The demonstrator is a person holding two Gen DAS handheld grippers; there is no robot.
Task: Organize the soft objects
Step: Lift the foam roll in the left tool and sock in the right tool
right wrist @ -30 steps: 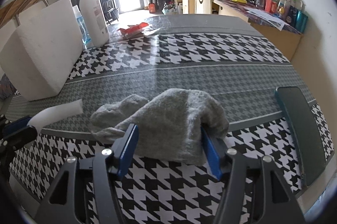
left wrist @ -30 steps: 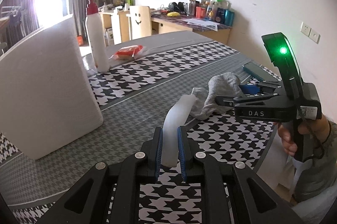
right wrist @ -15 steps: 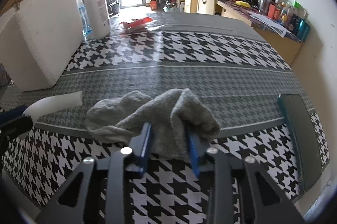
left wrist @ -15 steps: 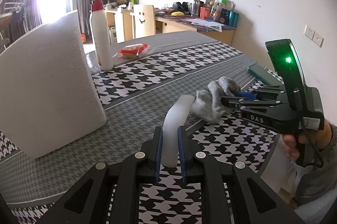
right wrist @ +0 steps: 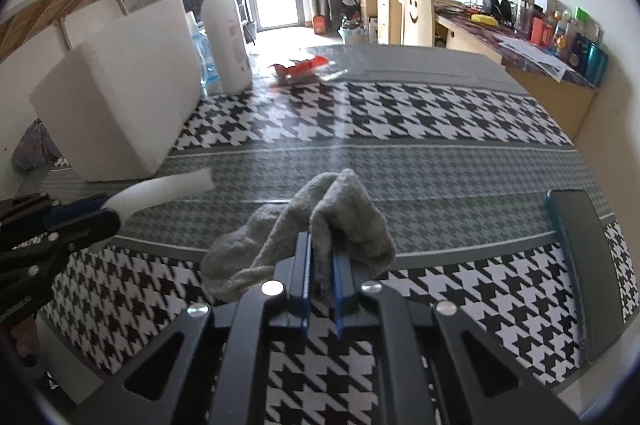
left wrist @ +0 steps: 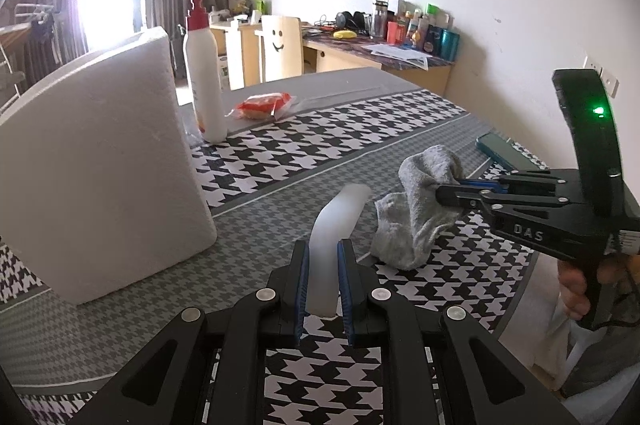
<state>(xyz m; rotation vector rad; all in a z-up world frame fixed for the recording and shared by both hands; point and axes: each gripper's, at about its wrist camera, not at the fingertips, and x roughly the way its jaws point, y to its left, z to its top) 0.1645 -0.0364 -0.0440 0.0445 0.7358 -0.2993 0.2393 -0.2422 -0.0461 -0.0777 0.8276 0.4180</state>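
A grey sock (right wrist: 320,221) lies bunched on the houndstooth tablecloth (right wrist: 400,113). My right gripper (right wrist: 320,257) is shut on a fold of it and lifts that fold; the sock also shows in the left wrist view (left wrist: 420,201), pinched by the right gripper (left wrist: 442,195). My left gripper (left wrist: 323,257) is shut on a white soft foam strip (left wrist: 334,225) that sticks forward above the table. The strip also shows in the right wrist view (right wrist: 168,185), to the left of the sock.
A large white foam block (left wrist: 96,161) stands at the left. A white pump bottle (left wrist: 204,73) and a red snack packet (left wrist: 262,105) lie behind it. A dark phone (right wrist: 580,265) lies at the right table edge. A chair and a cluttered desk stand beyond.
My right gripper has closed from open onto the grey sock and pulled a fold of it upward. My left gripper still holds the white strip.
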